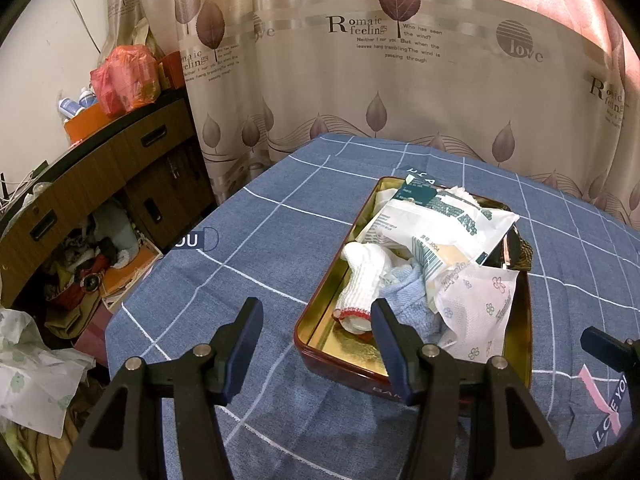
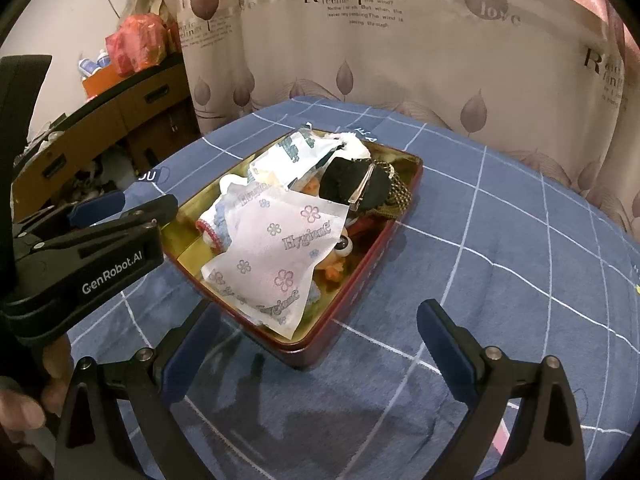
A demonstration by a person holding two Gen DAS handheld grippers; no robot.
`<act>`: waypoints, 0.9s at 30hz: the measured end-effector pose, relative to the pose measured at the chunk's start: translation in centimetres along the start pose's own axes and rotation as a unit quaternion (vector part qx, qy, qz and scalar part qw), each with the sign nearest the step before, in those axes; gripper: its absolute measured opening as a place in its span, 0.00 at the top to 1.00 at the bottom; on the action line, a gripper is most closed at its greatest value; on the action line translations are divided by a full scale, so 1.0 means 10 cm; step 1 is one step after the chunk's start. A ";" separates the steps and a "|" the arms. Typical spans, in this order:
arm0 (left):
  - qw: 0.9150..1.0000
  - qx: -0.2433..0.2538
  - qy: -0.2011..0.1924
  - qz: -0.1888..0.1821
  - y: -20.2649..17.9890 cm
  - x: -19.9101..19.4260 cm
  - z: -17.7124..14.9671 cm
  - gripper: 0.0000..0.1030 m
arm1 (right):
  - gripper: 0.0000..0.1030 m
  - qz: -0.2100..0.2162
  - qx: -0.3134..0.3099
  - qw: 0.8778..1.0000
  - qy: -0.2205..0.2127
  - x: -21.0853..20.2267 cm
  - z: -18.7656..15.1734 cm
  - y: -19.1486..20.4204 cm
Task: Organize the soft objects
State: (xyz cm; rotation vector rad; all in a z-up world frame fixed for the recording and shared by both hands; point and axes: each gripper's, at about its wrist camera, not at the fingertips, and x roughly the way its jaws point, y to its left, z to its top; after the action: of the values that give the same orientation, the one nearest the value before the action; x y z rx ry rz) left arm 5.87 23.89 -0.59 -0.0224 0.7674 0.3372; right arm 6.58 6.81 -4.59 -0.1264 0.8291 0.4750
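A red tin with a gold inside (image 1: 308, 320) sits on the blue checked tablecloth, piled with soft things. In the left wrist view I see a white sock with red trim (image 1: 360, 280), a light blue cloth (image 1: 412, 296), a flowered tissue pack (image 1: 480, 304) and a white-and-green pack (image 1: 440, 220). My left gripper (image 1: 316, 316) hovers at the tin's near left corner, open and holding nothing. In the right wrist view the tissue pack (image 2: 276, 252) lies on top, beside a black bundle (image 2: 352, 184) and an orange toy's eye (image 2: 344, 246). My right gripper (image 2: 320, 328) is open before the tin (image 2: 400, 200); the left gripper (image 2: 136, 204) is at its left.
A leaf-print curtain (image 1: 360, 80) hangs right behind the table. Left of the table's edge stand a wooden cabinet (image 1: 100, 168) with a red plastic bag (image 1: 124, 80) on top, and clutter on the floor (image 1: 92, 264). A hand (image 2: 24, 412) holds the left gripper's handle.
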 end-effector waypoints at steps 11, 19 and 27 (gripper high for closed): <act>1.000 0.000 0.000 0.002 0.01 0.00 -0.01 0.44 | 0.05 0.002 -0.003 1.000 0.002 0.02 0.00 0.01; 1.000 0.001 0.000 0.001 0.01 0.00 -0.01 0.44 | 0.05 0.003 -0.002 1.000 0.005 0.02 -0.01 0.02; 1.000 0.002 -0.001 0.003 0.01 0.00 -0.01 0.44 | 0.05 0.003 -0.002 1.000 0.007 0.03 -0.02 0.03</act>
State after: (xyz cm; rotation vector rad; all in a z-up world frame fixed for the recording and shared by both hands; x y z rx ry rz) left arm 5.76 24.00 -0.64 -0.0160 0.7664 0.3403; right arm 6.52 7.14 -4.92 -0.1319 0.8423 0.4823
